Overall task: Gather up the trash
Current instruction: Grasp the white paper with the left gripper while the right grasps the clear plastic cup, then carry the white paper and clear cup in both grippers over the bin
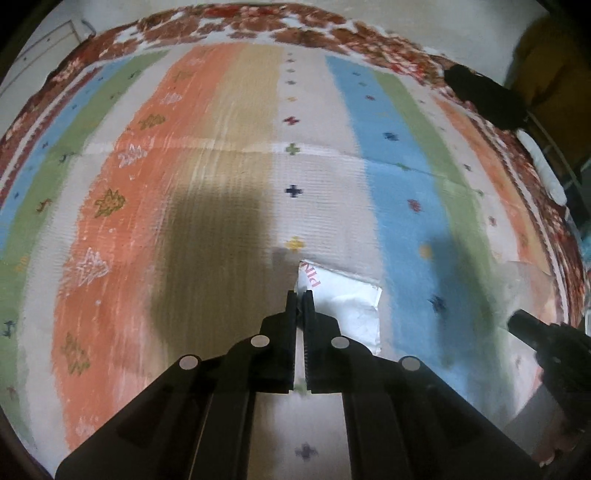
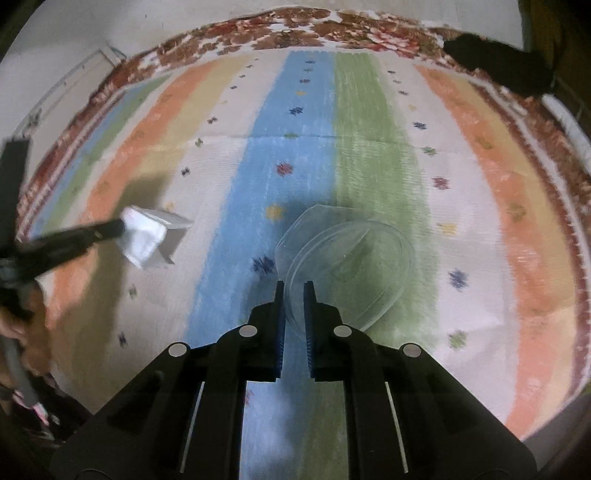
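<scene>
My left gripper is shut on a crumpled white wrapper with pink lettering and holds it above the striped rug. From the right wrist view the same wrapper hangs from the left gripper's fingertips at the left. My right gripper is shut on the rim of a clear plastic container, which it holds over the rug's blue and green stripes. In the left wrist view the clear container and the right gripper show at the right edge.
The rug has a red floral border. A black object lies at the rug's far right corner, with a white object beside it. A white cabinet stands at far left.
</scene>
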A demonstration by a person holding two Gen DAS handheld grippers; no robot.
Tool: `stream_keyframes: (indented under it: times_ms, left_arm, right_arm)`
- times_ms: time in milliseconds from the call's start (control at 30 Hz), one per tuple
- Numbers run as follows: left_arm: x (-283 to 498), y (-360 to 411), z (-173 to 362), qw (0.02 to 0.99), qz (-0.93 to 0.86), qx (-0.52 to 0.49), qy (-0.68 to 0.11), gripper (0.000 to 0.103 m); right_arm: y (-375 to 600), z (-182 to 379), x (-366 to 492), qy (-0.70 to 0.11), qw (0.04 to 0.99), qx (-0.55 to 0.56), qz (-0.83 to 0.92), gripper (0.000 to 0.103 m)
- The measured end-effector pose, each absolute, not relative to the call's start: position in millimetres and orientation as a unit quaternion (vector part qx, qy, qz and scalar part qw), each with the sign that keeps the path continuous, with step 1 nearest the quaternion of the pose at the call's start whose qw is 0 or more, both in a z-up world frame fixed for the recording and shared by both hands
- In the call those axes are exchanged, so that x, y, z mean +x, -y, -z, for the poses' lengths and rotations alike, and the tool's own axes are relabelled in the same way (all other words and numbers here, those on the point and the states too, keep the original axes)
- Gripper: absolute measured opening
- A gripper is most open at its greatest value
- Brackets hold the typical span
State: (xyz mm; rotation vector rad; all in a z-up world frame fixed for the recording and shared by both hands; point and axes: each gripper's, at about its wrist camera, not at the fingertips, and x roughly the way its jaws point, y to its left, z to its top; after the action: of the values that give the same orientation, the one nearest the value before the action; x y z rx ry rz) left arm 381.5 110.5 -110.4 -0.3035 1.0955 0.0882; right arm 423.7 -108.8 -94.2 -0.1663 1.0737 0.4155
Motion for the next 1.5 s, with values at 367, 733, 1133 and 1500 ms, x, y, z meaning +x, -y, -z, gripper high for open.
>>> stream_keyframes:
  times_ms: [367,733,1133,1500]
  left_arm:
    - [323.2,-72.4,46.9,0.860,0.021,-0.117,-0.497,0.002]
    - [249.6,-51.2,1.2,0.874,0.051,-0.124,-0.468,0.002]
    - [179.7,-45.2,-15.6,0.888,0.056,-0.130,-0.437,0.002]
    - [118.1,-27.2,-6.7,0.891,0.077,-0.123,-0.431,0.002]
  right_arm:
    - [114.6,46.8,357.5,-0.480,0.845,-0.085,-0.222,0.008]
    - [127.0,16.5,285.3,-0.453,0.851,-0.082,-0.251,0.008]
    - [140.5,8.5,211.6,-0.436,0.855,-0.063,-0.275,0.008]
    - [164.0,16.7,151.7,-0.433,0.851,-0.050,-0.293,0.008]
